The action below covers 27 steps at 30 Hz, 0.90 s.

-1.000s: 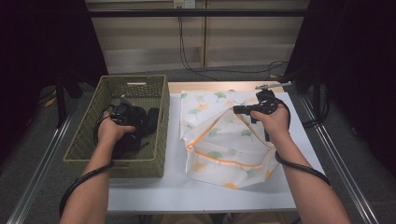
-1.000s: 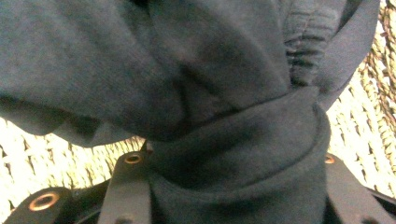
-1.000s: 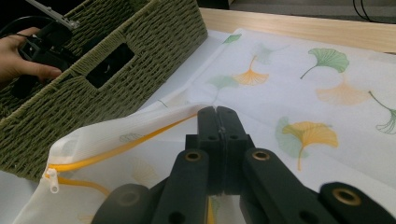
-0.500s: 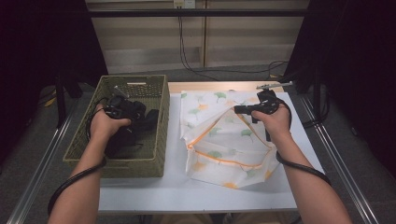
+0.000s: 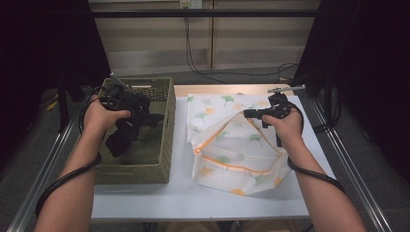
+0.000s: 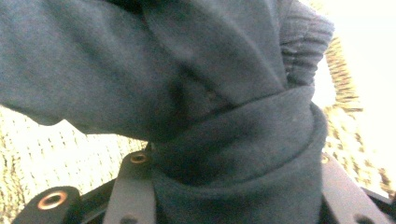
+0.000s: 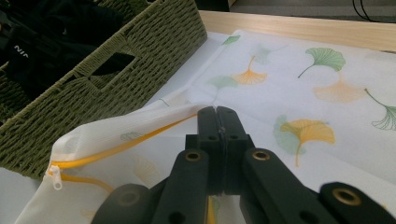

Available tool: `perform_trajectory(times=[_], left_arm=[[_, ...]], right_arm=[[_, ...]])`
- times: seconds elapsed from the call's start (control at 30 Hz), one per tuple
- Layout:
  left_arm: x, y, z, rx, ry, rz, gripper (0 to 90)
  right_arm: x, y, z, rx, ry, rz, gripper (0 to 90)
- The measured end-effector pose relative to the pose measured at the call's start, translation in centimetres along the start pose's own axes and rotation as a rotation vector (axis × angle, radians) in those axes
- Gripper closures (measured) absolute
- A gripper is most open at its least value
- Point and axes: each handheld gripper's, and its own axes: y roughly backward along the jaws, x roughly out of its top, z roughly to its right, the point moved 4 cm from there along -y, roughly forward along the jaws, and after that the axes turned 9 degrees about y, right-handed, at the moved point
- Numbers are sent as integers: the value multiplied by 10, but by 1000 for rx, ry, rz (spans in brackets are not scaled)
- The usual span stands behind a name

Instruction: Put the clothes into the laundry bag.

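A dark garment [image 5: 124, 133] hangs over the olive wicker basket [image 5: 140, 169] at the left of the table, with my left gripper [image 5: 135, 107] shut on a bunch of it. In the left gripper view the dark cloth [image 6: 187, 84] is wedged between the jaws of the left gripper [image 6: 233, 186]. To the right lies a white mesh bag [image 5: 227, 145] printed with green and orange leaves. Its orange zipper [image 7: 116, 147] is undone. My right gripper [image 7: 217, 114] is shut on the bag's upper edge [image 7: 177, 114] and holds the mouth lifted toward the basket.
More dark clothing [image 7: 46, 42] lies inside the basket [image 7: 116, 60]. The white table top [image 5: 193, 198] shows in front of the bag and basket. Metal rails [image 5: 43, 174] run along both table sides, and cables [image 5: 193, 53] hang at the back.
My left hand has risen, drawing the dark garment up out of the basket. The right hand and the bag have stayed put.
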Motion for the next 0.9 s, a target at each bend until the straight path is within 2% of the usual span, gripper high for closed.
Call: perform_trajectory(times=[0.1, 0.13, 0.17, 0.2, 0.4, 0.47, 0.83, 0.87, 0.9], left_arm=[[2, 6, 2, -14, -3, -19, 572], [3, 8, 4, -18, 2, -18, 572], [4, 10, 4, -16, -13, -20, 572], [4, 11, 5, -18, 1, -9, 571], [8, 25, 8, -23, -2, -16, 571], [9, 30, 8, -17, -15, -22, 571], [12, 50, 17, -48, -30, -43, 571], [12, 51, 18, -52, -26, -33, 570], [12, 52, 18, -52, -28, -45, 571]], right_arm=[[0, 0, 0, 2, 1, -1, 900], [0, 0, -1, 2, 2, -2, 900], [1, 0, -1, 3, 4, -2, 900], [1, 0, -1, 4, 3, -1, 900], [1, 0, -1, 3, 3, -2, 900], [1, 0, -1, 2, 3, -3, 900], [3, -1, -4, 9, 11, -3, 900], [3, -2, -4, 9, 11, -3, 900], [3, -2, -5, 9, 10, -2, 900]])
